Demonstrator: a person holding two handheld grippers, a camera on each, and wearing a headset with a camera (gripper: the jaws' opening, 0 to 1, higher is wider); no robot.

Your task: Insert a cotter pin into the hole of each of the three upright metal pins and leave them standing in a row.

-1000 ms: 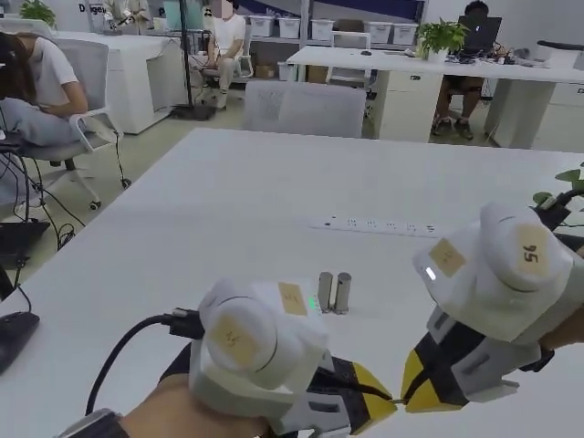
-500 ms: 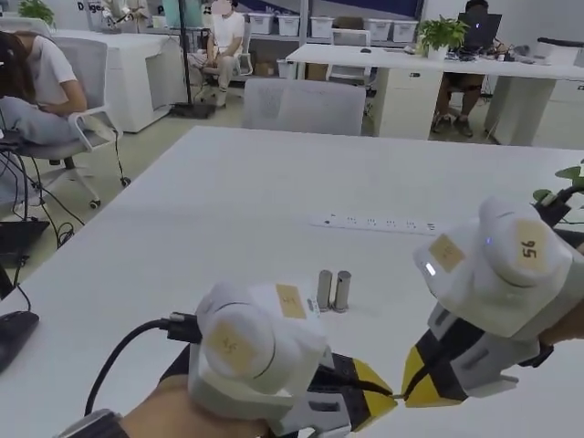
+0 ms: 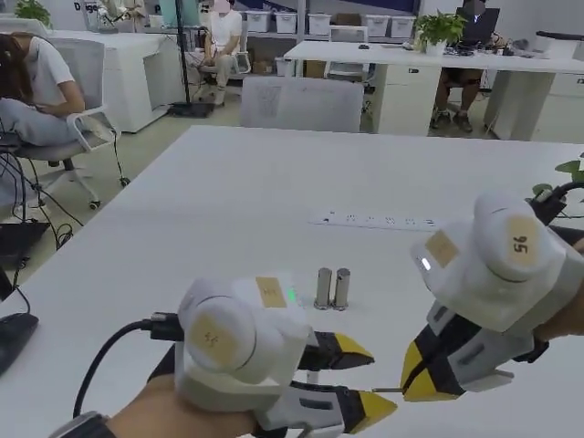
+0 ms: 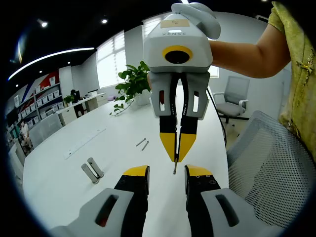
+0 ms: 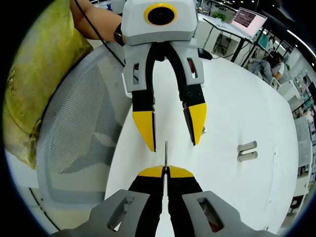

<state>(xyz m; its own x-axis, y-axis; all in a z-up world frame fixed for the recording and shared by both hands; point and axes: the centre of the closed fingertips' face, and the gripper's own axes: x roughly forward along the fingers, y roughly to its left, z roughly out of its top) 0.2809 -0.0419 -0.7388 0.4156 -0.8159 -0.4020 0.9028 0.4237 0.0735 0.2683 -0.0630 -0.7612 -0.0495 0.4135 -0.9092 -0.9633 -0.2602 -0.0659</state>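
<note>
Two short metal pins (image 3: 332, 288) stand upright side by side on the white table (image 3: 228, 210); they are also in the left gripper view (image 4: 92, 170) and the right gripper view (image 5: 247, 151). My right gripper (image 3: 411, 388) is shut on a thin cotter pin (image 3: 388, 391), whose free end pokes out toward my left gripper (image 3: 370, 376). The left gripper is open, its yellow tips on either side of that free end without touching it. In the left gripper view the cotter pin (image 4: 174, 167) hangs from the right gripper (image 4: 177, 155). In the right gripper view the cotter pin (image 5: 166, 154) points between the fingers of the left gripper (image 5: 173, 136).
Two loose cotter pins (image 4: 143, 143) lie on the table beyond the metal pins. A white power strip (image 3: 374, 221) lies further back, and a potted plant (image 3: 570, 178) sits at the right edge. A grey mesh chair (image 4: 266, 163) stands by the near table edge. People sit at desks behind.
My left gripper, whose jaws were closed at the cotter pin's free end, has opened. The right gripper still holds the pin. The head camera tilted slightly.
</note>
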